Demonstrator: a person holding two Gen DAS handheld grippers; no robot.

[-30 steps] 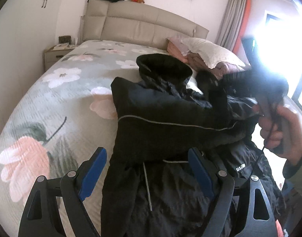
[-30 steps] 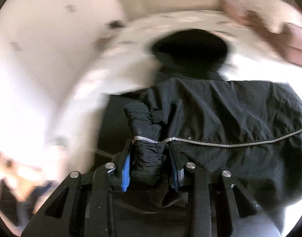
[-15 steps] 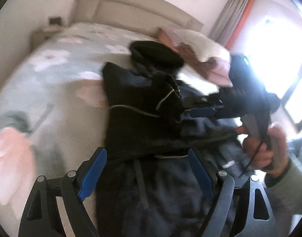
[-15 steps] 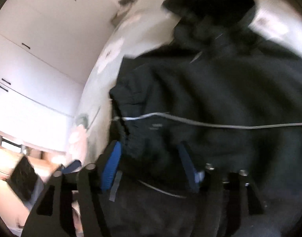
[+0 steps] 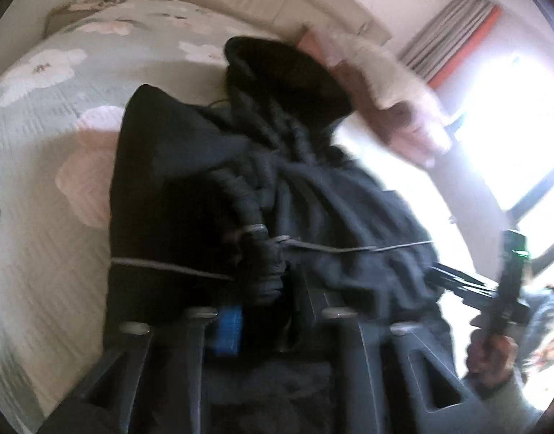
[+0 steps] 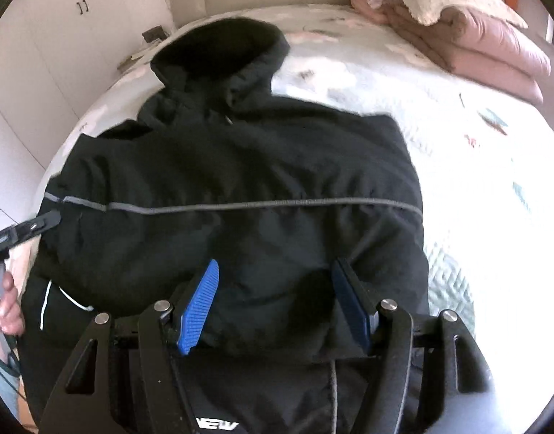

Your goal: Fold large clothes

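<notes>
A large black hooded jacket point(image 6: 240, 166) with a thin grey reflective stripe lies on the bed, both sleeves folded across its chest. In the left wrist view my left gripper point(image 5: 266, 311) is shut on the gathered sleeve cuff point(image 5: 266, 264) of the jacket point(image 5: 175, 195). In the right wrist view my right gripper point(image 6: 277, 307) is open just above the jacket's middle, holding nothing. The left gripper's fingertips point(image 6: 41, 224) show at the jacket's left edge there. The right gripper point(image 5: 457, 282) shows at the far right of the left wrist view.
The bed point(image 6: 476, 181) has a pale floral cover. Folded pink quilts and a pillow point(image 6: 476, 36) sit at its head on the right. White wardrobes point(image 6: 59, 36) and a nightstand point(image 6: 146, 43) stand to the left. A bright window point(image 5: 512, 126) is to the right.
My right gripper carried the sleeve cuff across the jacket, opened and drew back. My left gripper moved in and closed on the cuff.
</notes>
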